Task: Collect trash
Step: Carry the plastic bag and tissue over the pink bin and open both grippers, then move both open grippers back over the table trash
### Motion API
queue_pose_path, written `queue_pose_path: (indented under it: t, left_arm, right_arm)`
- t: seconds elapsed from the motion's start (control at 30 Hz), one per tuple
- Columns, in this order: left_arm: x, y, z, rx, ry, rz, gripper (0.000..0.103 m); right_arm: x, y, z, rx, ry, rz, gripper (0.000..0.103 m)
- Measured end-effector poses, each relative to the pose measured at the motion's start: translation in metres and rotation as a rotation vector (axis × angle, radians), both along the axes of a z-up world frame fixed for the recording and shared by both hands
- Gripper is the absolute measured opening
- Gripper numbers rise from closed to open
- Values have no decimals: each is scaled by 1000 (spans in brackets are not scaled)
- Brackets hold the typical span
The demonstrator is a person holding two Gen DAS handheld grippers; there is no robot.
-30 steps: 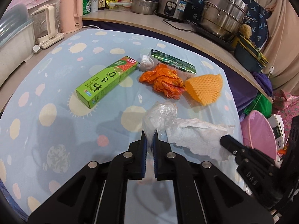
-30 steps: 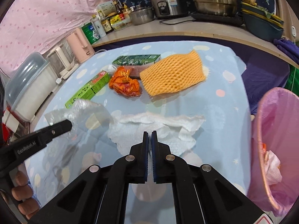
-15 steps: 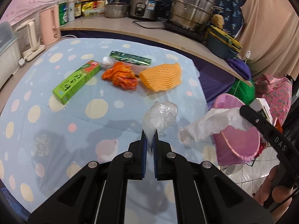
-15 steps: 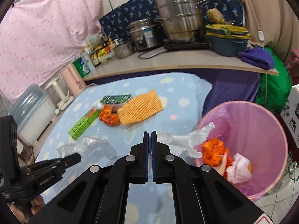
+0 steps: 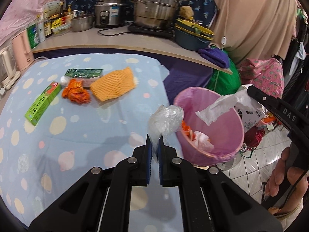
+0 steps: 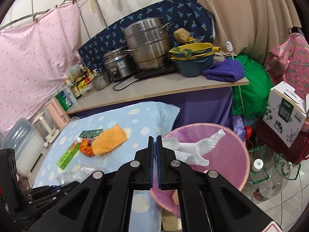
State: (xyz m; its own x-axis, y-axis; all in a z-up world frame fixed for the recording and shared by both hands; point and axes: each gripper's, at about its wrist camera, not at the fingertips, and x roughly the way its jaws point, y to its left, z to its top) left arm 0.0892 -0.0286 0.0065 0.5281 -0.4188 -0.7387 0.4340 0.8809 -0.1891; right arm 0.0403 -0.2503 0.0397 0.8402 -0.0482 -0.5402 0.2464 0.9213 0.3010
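Your left tool (image 5: 154,143) is matte black plastic: two angular arms with cut-out windows, each tipped with a ribbed blue pad, and four round silver screws across the linkage. Your right tool (image 6: 154,141) is built the same, with the same blue pads and silver screws, and a red-and-white sticker at its near right corner. Seen from the left camera, its side bears raised letters "DAS", and your hand (image 5: 283,176) wraps its black handle beside a thin black cable.
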Motion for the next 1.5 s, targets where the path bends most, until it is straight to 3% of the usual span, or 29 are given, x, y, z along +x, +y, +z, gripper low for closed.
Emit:
queue_pose_path:
  t: [0.4, 0.9, 0.97, 1.03, 1.07, 1.27, 1.5]
  left_arm:
    - [1, -78, 1, 1, -22, -139, 5]
    - [21, -133, -32, 45, 28, -191, 6]
    - [22, -136, -35, 55, 27, -185, 12]
    - [23, -137, -35, 63, 20, -174, 33]
    - [23, -137, -35, 64, 15, -168, 35]
    - [25, -132, -36, 59, 22, -153, 38]
    - [27, -120, -35, 53, 25, -132, 42]
  right_arm:
    - [-4, -45, -18, 10, 25, -76, 3]
    - [13, -71, -50, 27, 101, -114, 6]
    - [13, -74, -51, 25, 100, -127, 9]
    - [13, -76, -51, 29, 101, -136, 14]
    - [12, -77, -51, 30, 99, -140, 16]
    - [8, -75, -47, 34, 89, -139, 24]
    - [8, -65, -47, 38, 94, -120, 25]
